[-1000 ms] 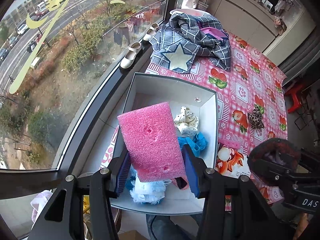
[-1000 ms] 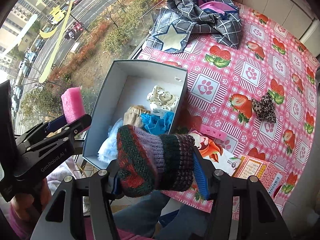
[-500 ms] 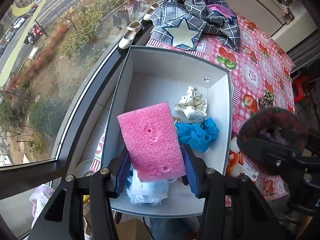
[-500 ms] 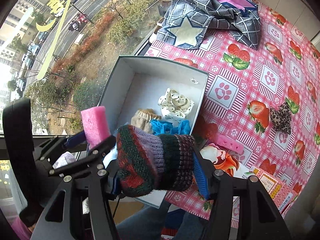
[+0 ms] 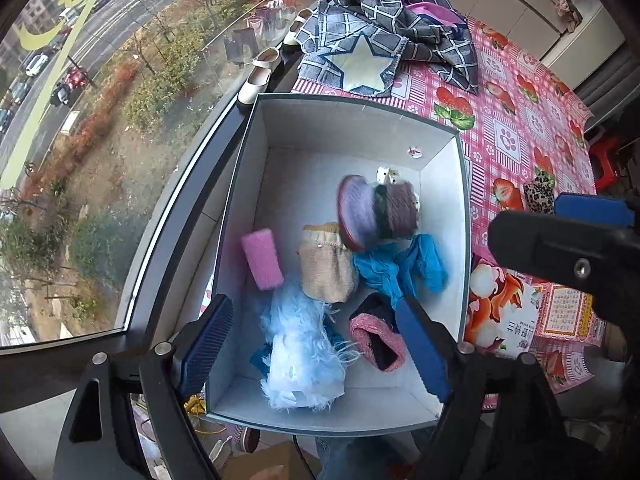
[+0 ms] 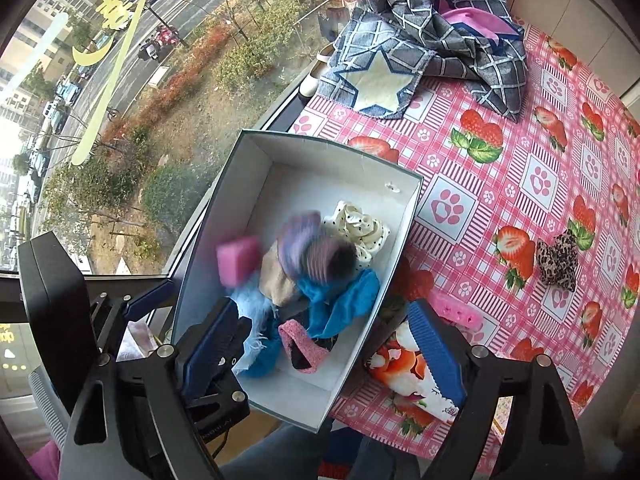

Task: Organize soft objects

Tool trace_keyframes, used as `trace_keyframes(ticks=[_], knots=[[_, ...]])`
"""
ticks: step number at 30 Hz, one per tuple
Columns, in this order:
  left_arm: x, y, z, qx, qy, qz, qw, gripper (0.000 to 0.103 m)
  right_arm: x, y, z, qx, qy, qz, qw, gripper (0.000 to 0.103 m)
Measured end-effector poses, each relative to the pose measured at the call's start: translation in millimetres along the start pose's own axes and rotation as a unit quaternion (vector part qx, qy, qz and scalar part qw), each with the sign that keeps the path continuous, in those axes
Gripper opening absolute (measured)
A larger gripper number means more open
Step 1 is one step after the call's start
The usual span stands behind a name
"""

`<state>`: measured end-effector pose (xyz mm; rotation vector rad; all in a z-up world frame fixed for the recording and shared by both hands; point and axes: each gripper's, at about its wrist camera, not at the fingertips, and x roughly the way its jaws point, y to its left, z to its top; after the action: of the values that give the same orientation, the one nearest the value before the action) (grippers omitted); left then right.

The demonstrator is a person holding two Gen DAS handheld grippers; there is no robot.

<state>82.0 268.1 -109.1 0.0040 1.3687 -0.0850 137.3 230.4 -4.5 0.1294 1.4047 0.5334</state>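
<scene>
Both grippers hover over the white box at the table's window edge. My left gripper is open, its jaws opening with nothing between the pads. The pink sponge lies blurred in the box's left side. My right gripper is open too, its jaws opening and empty. The striped knitted piece is blurred over the pile in the box. Also in the box are a pale blue fluffy piece, a beige knit, a blue cloth and a white dotted fabric.
A leopard-print scrunchie lies on the pink strawberry tablecloth. A plaid cloth with a star sits at the far end. A pink clip and a printed packet lie beside the box. The window glass runs along the left.
Both grippers have opened. The pink sponge left my left gripper and the striped knit left my right gripper, and both dropped into the box. My right gripper moved over the box.
</scene>
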Motion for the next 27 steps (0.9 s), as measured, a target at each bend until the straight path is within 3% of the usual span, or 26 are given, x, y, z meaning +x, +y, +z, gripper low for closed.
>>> trace_keyframes(ticks=[6, 11, 27], knots=[[-8.2, -2.9, 1.7, 0.014, -0.025, 0.035, 0.9990, 0.090, -2.0, -7.1, -4.1, 0.010, -0.002, -0.017, 1.000, 0.088], [-9.5, -1.2, 1.7, 0.009, -0.020, 0.013, 0.9997, 0.090, -8.4, -8.2, -4.9, 0.012, -0.011, -0.031, 0.999, 0.088], [-14.3, 0.3, 0.0, 0.004, -0.019, 0.006, 0.9998, 0.090, -13.1, -2.2, -12.9, 0.008, -0.014, -0.034, 0.999, 0.088]])
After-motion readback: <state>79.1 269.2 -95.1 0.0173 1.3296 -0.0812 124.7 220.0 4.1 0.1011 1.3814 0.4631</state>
